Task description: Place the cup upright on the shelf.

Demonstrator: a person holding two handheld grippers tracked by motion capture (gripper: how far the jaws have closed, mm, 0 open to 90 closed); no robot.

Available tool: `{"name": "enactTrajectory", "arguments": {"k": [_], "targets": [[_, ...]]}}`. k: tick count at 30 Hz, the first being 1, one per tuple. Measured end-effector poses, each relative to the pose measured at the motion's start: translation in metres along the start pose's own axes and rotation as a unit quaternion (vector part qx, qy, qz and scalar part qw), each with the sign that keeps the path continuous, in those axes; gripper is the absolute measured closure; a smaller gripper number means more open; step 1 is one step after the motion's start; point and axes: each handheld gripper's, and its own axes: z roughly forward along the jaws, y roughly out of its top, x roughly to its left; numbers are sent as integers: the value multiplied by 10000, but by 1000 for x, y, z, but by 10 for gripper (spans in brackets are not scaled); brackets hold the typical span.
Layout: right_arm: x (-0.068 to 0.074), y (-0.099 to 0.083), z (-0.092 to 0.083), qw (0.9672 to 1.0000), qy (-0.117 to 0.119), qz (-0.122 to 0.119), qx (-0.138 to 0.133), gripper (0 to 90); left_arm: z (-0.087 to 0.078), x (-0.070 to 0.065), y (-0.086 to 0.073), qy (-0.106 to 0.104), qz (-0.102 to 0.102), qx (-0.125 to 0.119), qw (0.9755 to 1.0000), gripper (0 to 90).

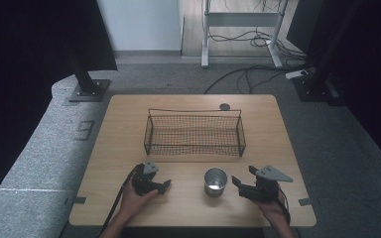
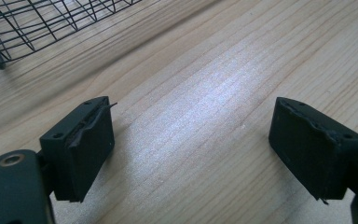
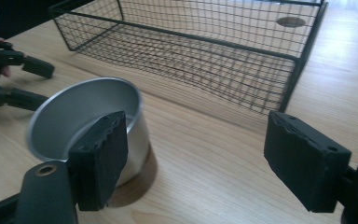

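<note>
A shiny metal cup [image 1: 215, 181] stands upright on the wooden table [image 1: 129, 134], in front of a black wire basket [image 1: 193, 134] with nothing in it. My right gripper [image 1: 239, 186] hovers just right of the cup, open, with nothing between its pads. In the right gripper view [image 3: 196, 158] the cup [image 3: 88, 116] sits beyond the left jaw, which partly hides it, and the basket [image 3: 191, 51] lies farther off. My left gripper [image 1: 163, 187] rests left of the cup, open over bare wood [image 2: 191, 149]. The basket's corner [image 2: 23, 28] is at that view's upper left.
A small dark round disc [image 1: 224, 106] is set in the table by its far edge, behind the basket. The table's front edge runs just below both hands. On the grey floor beyond are black stand bases [image 1: 87, 91] and cables [image 1: 248, 74].
</note>
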Motion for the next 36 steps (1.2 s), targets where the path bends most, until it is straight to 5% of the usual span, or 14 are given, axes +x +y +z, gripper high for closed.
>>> {"name": "enactTrajectory", "arguments": {"k": [24, 36], "targets": [[44, 16, -9, 9972, 627, -383, -105, 162, 0, 0, 0, 5, 10, 9, 10000, 139], [55, 13, 6, 9969, 612, -496, 72, 136, 0, 0, 0, 1, 10, 8, 10000, 139]]}}
